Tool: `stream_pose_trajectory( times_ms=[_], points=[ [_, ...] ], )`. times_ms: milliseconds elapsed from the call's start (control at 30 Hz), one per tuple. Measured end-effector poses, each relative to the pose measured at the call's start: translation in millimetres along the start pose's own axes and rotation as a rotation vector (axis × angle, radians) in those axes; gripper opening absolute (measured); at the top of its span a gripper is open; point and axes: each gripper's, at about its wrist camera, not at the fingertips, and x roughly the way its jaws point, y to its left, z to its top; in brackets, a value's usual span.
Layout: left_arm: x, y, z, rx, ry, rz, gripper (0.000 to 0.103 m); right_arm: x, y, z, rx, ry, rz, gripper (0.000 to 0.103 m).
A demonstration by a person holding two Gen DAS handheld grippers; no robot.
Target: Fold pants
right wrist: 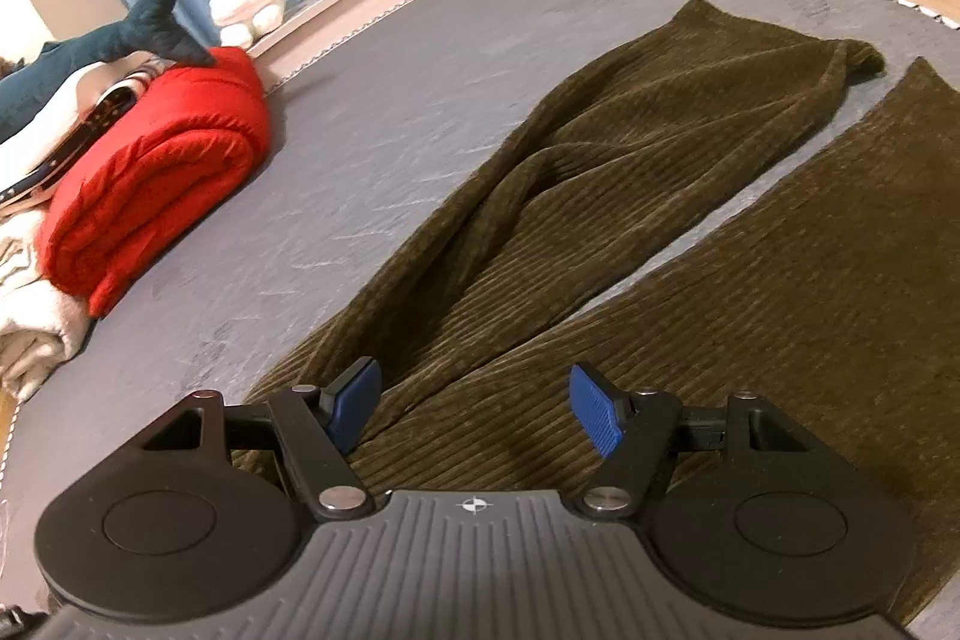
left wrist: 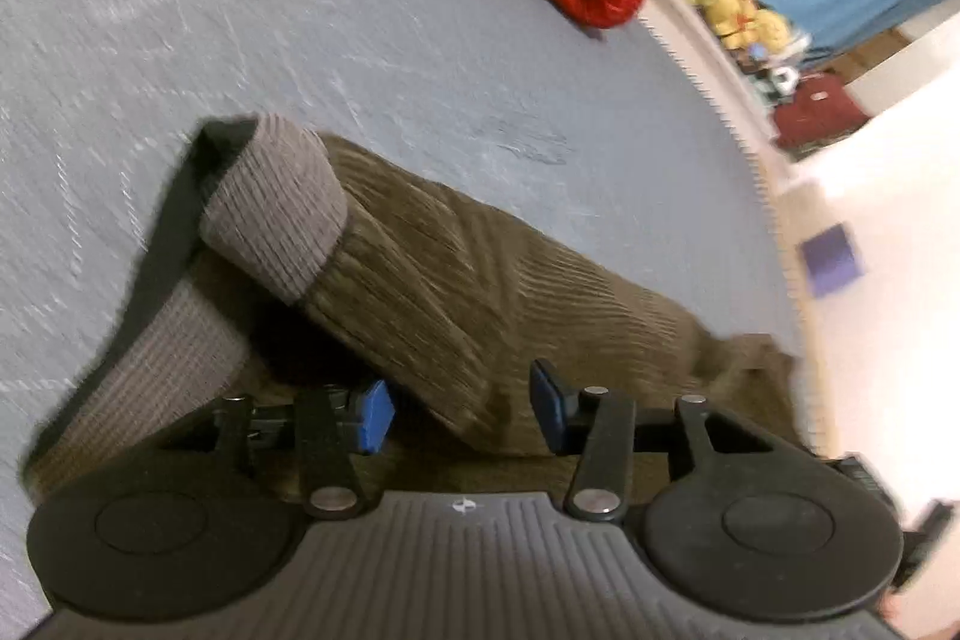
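On the grey bed your pants lie unfolded, both the left claw and right claw released, so next grasp one leg.

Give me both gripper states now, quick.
Left gripper: open, jaws either side of a raised fold of the corduroy pants, not clamped.
Right gripper: open, above the pants, holding nothing.

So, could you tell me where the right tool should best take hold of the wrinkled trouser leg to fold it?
Probably at the raised ridge of cloth running along the wrinkled leg, coming from above with the right tool open across it. The ridge stands proud of the bed cover, so the fingers can pinch it; the flatter cloth offers no edge.
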Motion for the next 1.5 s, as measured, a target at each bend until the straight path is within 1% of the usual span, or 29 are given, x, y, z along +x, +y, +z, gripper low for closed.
stream_pose_trajectory(
  times_ms=[33, 67, 100, 133, 233, 267, 333, 367, 433, 533, 600, 667, 700, 767, 800, 833, 867, 933, 967, 1033, 1067, 1167, 1233, 1300, 1400, 1500],
  points=[
    [0, -2, 1, 0.021, -0.011, 0.037, 0.035, 0, -3, 1, 0.019, -0.009, -0.011, 0.071],
    [1, -6, 0, 0.041, -0.029, 0.078, 0.031, -1, -6, 2, 0.037, -0.018, -0.018, 0.071],
    [1, -8, -1, 0.055, -0.05, 0.102, 0.023, -1, -10, 3, 0.054, -0.031, -0.027, 0.071],
    [0, -14, 0, 0.066, -0.067, 0.113, 0.018, -3, -13, 4, 0.068, -0.047, -0.042, 0.071],
    [-4, -21, 1, 0.102, -0.107, 0.142, 0.015, -4, -22, 6, 0.106, -0.078, -0.079, 0.07],
    [-4, -24, 2, 0.112, -0.108, 0.15, 0.015, -4, -24, 6, 0.122, -0.083, -0.084, 0.068],
    [-2, -29, 1, 0.125, -0.087, 0.168, 0.015, -5, -29, 7, 0.153, -0.105, -0.096, 0.054],
    [3, -33, 2, 0.123, -0.072, 0.176, 0.015, -6, -30, 7, 0.162, -0.117, -0.101, 0.052],
    [7, -29, 0, 0.111, -0.044, 0.183, 0.015, -11, -32, 7, 0.178, -0.145, -0.103, 0.042],
    [9, -25, 2, 0.101, -0.032, 0.185, 0.015, -21, -35, 5, 0.208, -0.18, -0.071, 0.033],
    [8, -22, 3, 0.088, -0.029, 0.181, 0.015, -29, -35, 6, 0.206, -0.214, -0.045, 0.03],
    [8, -20, 3, 0.078, -0.024, 0.181, 0.015, -35, -33, 12, 0.184, -0.235, -0.033, 0.03],
    [7, -19, 2, 0.077, -0.023, 0.182, 0.015, -36, -34, 16, 0.181, -0.217, -0.037, 0.032],
    [7, -20, 3, 0.084, -0.025, 0.186, 0.015, -33, -35, 26, 0.215, -0.138, -0.043, 0.033],
    [7, -21, 4, 0.085, -0.026, 0.185, 0.015, -30, -35, 33, 0.223, -0.103, -0.03, 0.037],
    [8, -21, 6, 0.082, -0.027, 0.181, 0.015, -26, -33, 42, 0.208, -0.086, -0.026, 0.04],
    [7, -20, 8, 0.076, -0.027, 0.178, 0.015, -23, -31, 52, 0.186, -0.092, -0.037, 0.041],
    [7, -20, 11, 0.063, -0.027, 0.172, 0.015, -14, -24, 74, 0.131, -0.128, -0.083, 0.051],
    [8, -20, 13, 0.06, -0.029, 0.172, 0.015, -8, -23, 84, 0.117, -0.138, -0.103, 0.052],
    [8, -21, 14, 0.061, -0.032, 0.178, 0.015, 14, -23, 104, 0.118, -0.123, -0.125, 0.053],
    [9, -23, 14, 0.066, -0.033, 0.182, 0.015, 29, -24, 114, 0.127, -0.103, -0.122, 0.053],
    [12, -25, 13, 0.077, -0.029, 0.187, 0.015, 70, -20, 133, 0.098, -0.072, -0.127, 0.056],
    [12, -24, 14, 0.08, -0.024, 0.185, 0.015, 98, -16, 143, 0.067, -0.066, -0.144, 0.067],
    [13, -22, 14, 0.078, -0.017, 0.179, 0.015, 127, -17, 152, 0.064, -0.06, -0.153, 0.07],
    [12, -19, 13, 0.085, -0.008, 0.172, 0.015, 165, -20, 160, 0.07, -0.021, -0.155, 0.071],
    [13, -17, 13, 0.097, 0.007, 0.166, 0.015, 196, -18, 166, 0.041, -0.02, -0.223, 0.071]
  ],
)
